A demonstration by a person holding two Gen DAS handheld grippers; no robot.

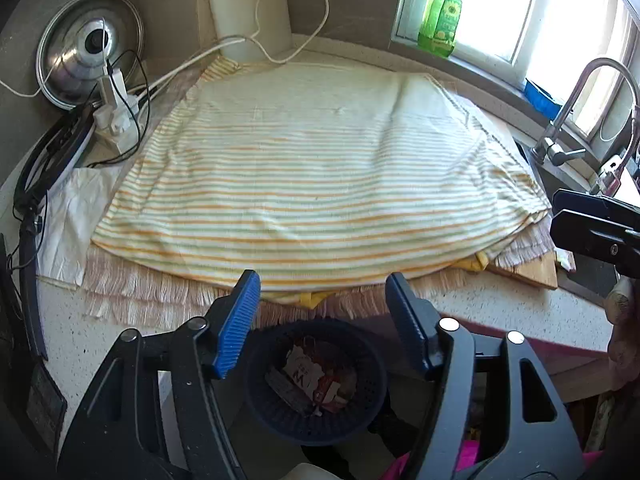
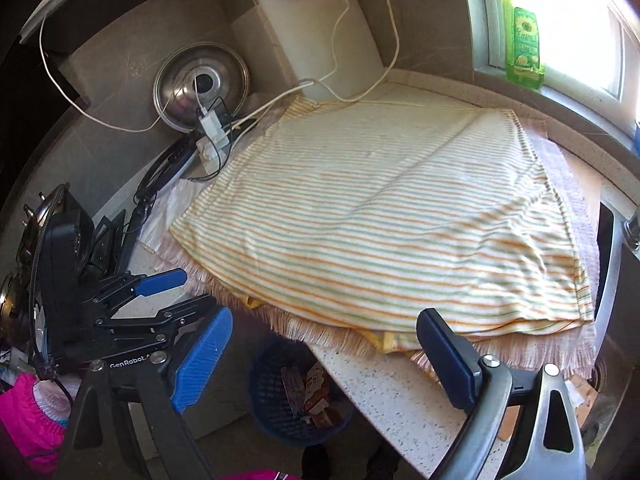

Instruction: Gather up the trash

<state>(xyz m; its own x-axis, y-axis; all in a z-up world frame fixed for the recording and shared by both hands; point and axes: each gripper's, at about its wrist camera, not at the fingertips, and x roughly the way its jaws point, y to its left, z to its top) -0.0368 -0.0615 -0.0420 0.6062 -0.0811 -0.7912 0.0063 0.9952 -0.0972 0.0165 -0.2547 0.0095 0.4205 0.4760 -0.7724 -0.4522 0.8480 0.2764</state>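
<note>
Since both grippers, left gripper (image 1: pixel 320 316) and right gripper (image 2: pixel 324 356), gape empty, you'd pinch light, crushable paper wrappers (image 1: pixel 310 380) by edges, inside the dark-blue perforated plastic bin (image 1: pixel 260 404) at six o'clock.

Our left gripper (image 1: pixel 322 320) had a black frame of angular linkage arms with triangular cut-outs, joined by round silver pins. Its two fingers (image 1: pixel 236 324) wore bright blue pads with fine ribbing on the inner faces. Our right gripper (image 2: pixel 324 364) was built the same: black arms, silver pivot heads, ribbed blue pads. On its left arm we could read white lettering beginning "GenRobot". Seen from the right wrist, our left gripper showed small screws along its black links.
</note>
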